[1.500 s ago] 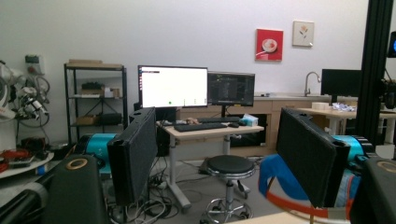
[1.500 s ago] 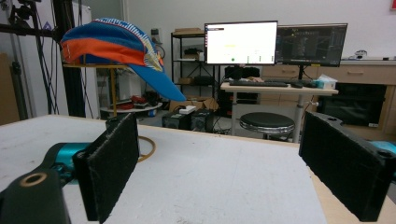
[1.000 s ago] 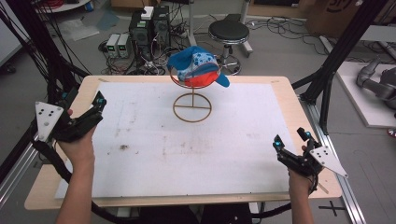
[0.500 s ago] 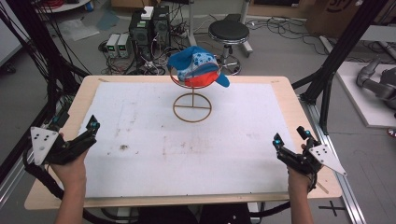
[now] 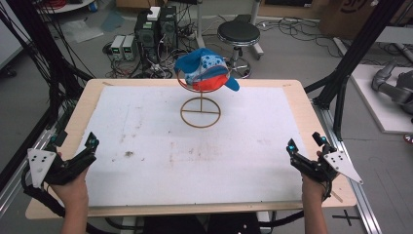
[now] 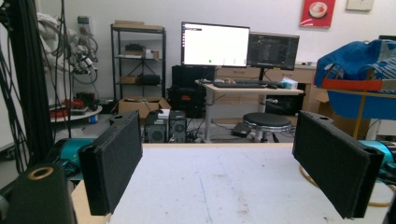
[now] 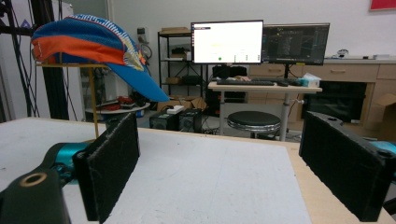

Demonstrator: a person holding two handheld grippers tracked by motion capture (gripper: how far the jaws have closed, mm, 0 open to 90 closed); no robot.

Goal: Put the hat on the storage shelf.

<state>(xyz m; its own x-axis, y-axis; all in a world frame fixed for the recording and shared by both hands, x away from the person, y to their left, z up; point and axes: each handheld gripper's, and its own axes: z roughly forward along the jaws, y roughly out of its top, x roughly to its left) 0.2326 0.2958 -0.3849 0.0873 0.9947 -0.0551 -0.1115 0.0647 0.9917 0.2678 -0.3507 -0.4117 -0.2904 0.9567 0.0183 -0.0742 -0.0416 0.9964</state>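
The blue-and-orange fabric cap (image 5: 207, 73) sits on its thin wooden ring stand (image 5: 200, 110), untouched. My left gripper (image 5: 78, 158) has pulled back nearward from the stand; my right gripper (image 5: 305, 152) holds. Both jaws gape, empty; I judge nothing started.

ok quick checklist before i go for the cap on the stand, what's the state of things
1. Left gripper open: ok, jaws spread wide in the left gripper view.
2. Right gripper open: ok, jaws wide apart, nothing between them.
3. Cap seated on the stand: ok, sitting on the top ring, brim pointing to the table's right.
4. Path over the white mat to the stand: ok, nothing lies between.
5. Stand fixed to the table: cannot tell.
6. Both grippers at the near edge, apart from the cap: ok.
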